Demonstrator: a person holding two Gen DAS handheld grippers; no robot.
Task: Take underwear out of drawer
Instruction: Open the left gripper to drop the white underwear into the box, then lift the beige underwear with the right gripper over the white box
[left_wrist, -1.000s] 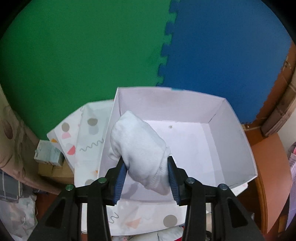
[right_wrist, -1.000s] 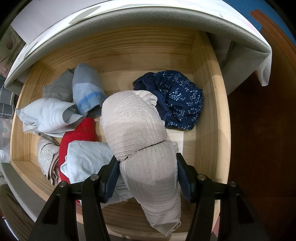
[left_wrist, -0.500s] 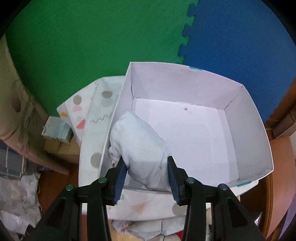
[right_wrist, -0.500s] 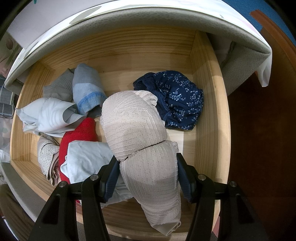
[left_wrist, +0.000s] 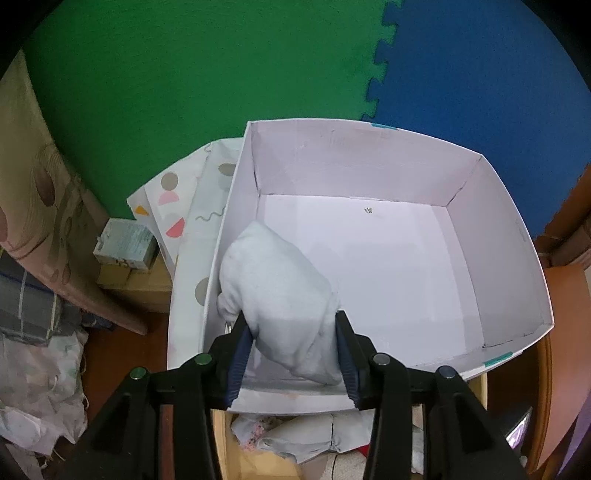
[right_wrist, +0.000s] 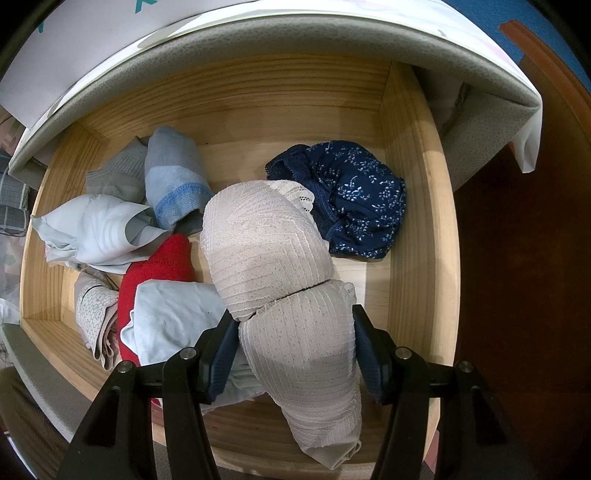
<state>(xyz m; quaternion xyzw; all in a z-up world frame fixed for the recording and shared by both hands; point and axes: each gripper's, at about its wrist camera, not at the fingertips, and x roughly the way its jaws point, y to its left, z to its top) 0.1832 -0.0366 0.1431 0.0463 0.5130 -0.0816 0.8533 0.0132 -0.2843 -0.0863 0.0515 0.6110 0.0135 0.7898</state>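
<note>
My left gripper (left_wrist: 293, 352) is shut on a pale grey garment (left_wrist: 277, 291) and holds it inside the near left corner of a white cardboard box (left_wrist: 509, 273). My right gripper (right_wrist: 291, 354) is shut on beige lace underwear (right_wrist: 273, 254) and holds it over the open wooden drawer (right_wrist: 417, 206). In the drawer lie a navy floral piece (right_wrist: 354, 203), a red piece (right_wrist: 159, 266), a light blue piece (right_wrist: 173, 317), blue and grey socks (right_wrist: 170, 181) and a white garment (right_wrist: 92, 225).
The white box stands on a patterned cloth (left_wrist: 192, 206) over the cabinet top. Behind it are green (left_wrist: 184, 74) and blue (left_wrist: 480, 66) foam mats. A small carton (left_wrist: 125, 243) and a heap of cloth (left_wrist: 33, 332) lie at the left. The drawer's front part shows under the box (left_wrist: 295, 443).
My left gripper has carried the grey garment forward and down into the white box. My right gripper and the beige underwear have stayed in place.
</note>
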